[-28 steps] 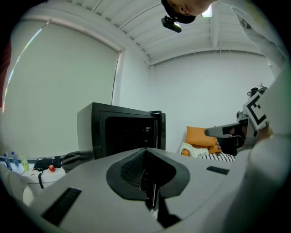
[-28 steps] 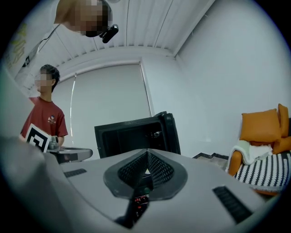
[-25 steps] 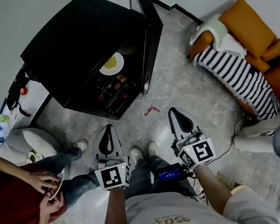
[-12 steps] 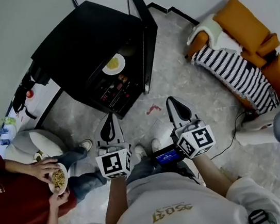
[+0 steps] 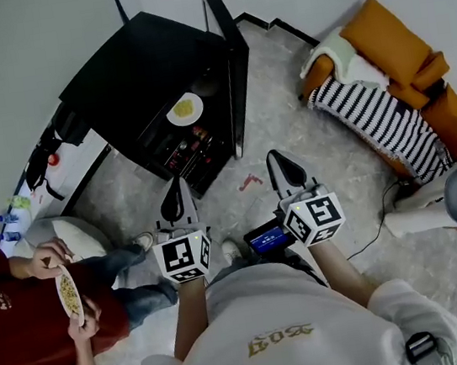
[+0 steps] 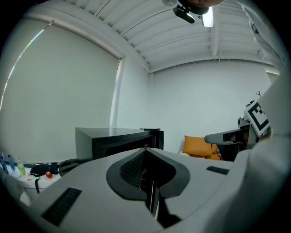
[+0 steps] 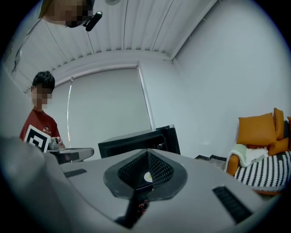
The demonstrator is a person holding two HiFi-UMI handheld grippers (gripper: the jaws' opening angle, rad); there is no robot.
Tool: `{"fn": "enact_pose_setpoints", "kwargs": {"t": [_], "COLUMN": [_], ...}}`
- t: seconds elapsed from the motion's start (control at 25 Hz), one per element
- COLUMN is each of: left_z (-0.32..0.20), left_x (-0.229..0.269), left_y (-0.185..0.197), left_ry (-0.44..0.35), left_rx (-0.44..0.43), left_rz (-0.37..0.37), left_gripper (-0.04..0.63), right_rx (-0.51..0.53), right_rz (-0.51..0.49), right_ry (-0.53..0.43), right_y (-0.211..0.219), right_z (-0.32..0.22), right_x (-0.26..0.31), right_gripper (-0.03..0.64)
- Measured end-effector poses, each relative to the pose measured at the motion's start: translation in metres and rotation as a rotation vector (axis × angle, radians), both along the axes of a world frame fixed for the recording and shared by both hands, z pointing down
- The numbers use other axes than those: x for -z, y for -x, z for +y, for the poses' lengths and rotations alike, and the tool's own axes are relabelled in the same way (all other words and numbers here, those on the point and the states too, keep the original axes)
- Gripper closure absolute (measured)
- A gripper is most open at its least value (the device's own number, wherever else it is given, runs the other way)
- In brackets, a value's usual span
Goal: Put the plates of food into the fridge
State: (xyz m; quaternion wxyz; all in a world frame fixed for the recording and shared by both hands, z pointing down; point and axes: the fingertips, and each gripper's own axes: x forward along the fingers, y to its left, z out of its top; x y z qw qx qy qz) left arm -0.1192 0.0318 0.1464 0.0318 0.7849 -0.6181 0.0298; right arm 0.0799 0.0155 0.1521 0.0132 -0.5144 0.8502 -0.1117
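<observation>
While both hand-held grippers hang over the grey stone floor (image 5: 287,118), a round white plate of yellow food (image 5: 184,109) lies flat and face-up on the upper shelf inside the black box-shaped fridge (image 5: 142,63). The fridge's door (image 5: 227,58) stands swung open at the right of the opening. The lower shelf carries small coloured items (image 5: 190,147), perhaps drink cans or bottles; they are too small to tell.

A second plate of yellow food (image 5: 67,295) is in the hands of a person in a red top (image 5: 22,336) at the lower left. It is tipped nearly on edge, with its long side running top to bottom in the head view.

The left hand-held gripper (image 5: 176,190) and the right hand-held gripper (image 5: 280,166) are held out side by side on forward-stretched forearms. Their tips point toward the fridge and are well apart from it. Each has its jaws pressed together with nothing between them.
</observation>
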Motion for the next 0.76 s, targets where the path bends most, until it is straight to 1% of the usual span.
{"fn": "enact_pose_setpoints", "kwargs": {"t": [0.4, 0.76], "left_z": [-0.006, -0.007], "left_x": [0.011, 0.015], "left_y": [-0.005, -0.007], "left_ry": [-0.030, -0.043], "left_rx": [-0.006, 0.000], "left_rz": [-0.008, -0.018], "left_gripper": [0.589, 0.589], "right_rx": [-0.010, -0.008], "right_rz": [-0.006, -0.008], "right_ry": [-0.033, -0.030], "right_y": [-0.001, -0.003], "right_z": [-0.003, -0.002], "right_x": [0.016, 0.018], "right_gripper": [0.607, 0.607]}}
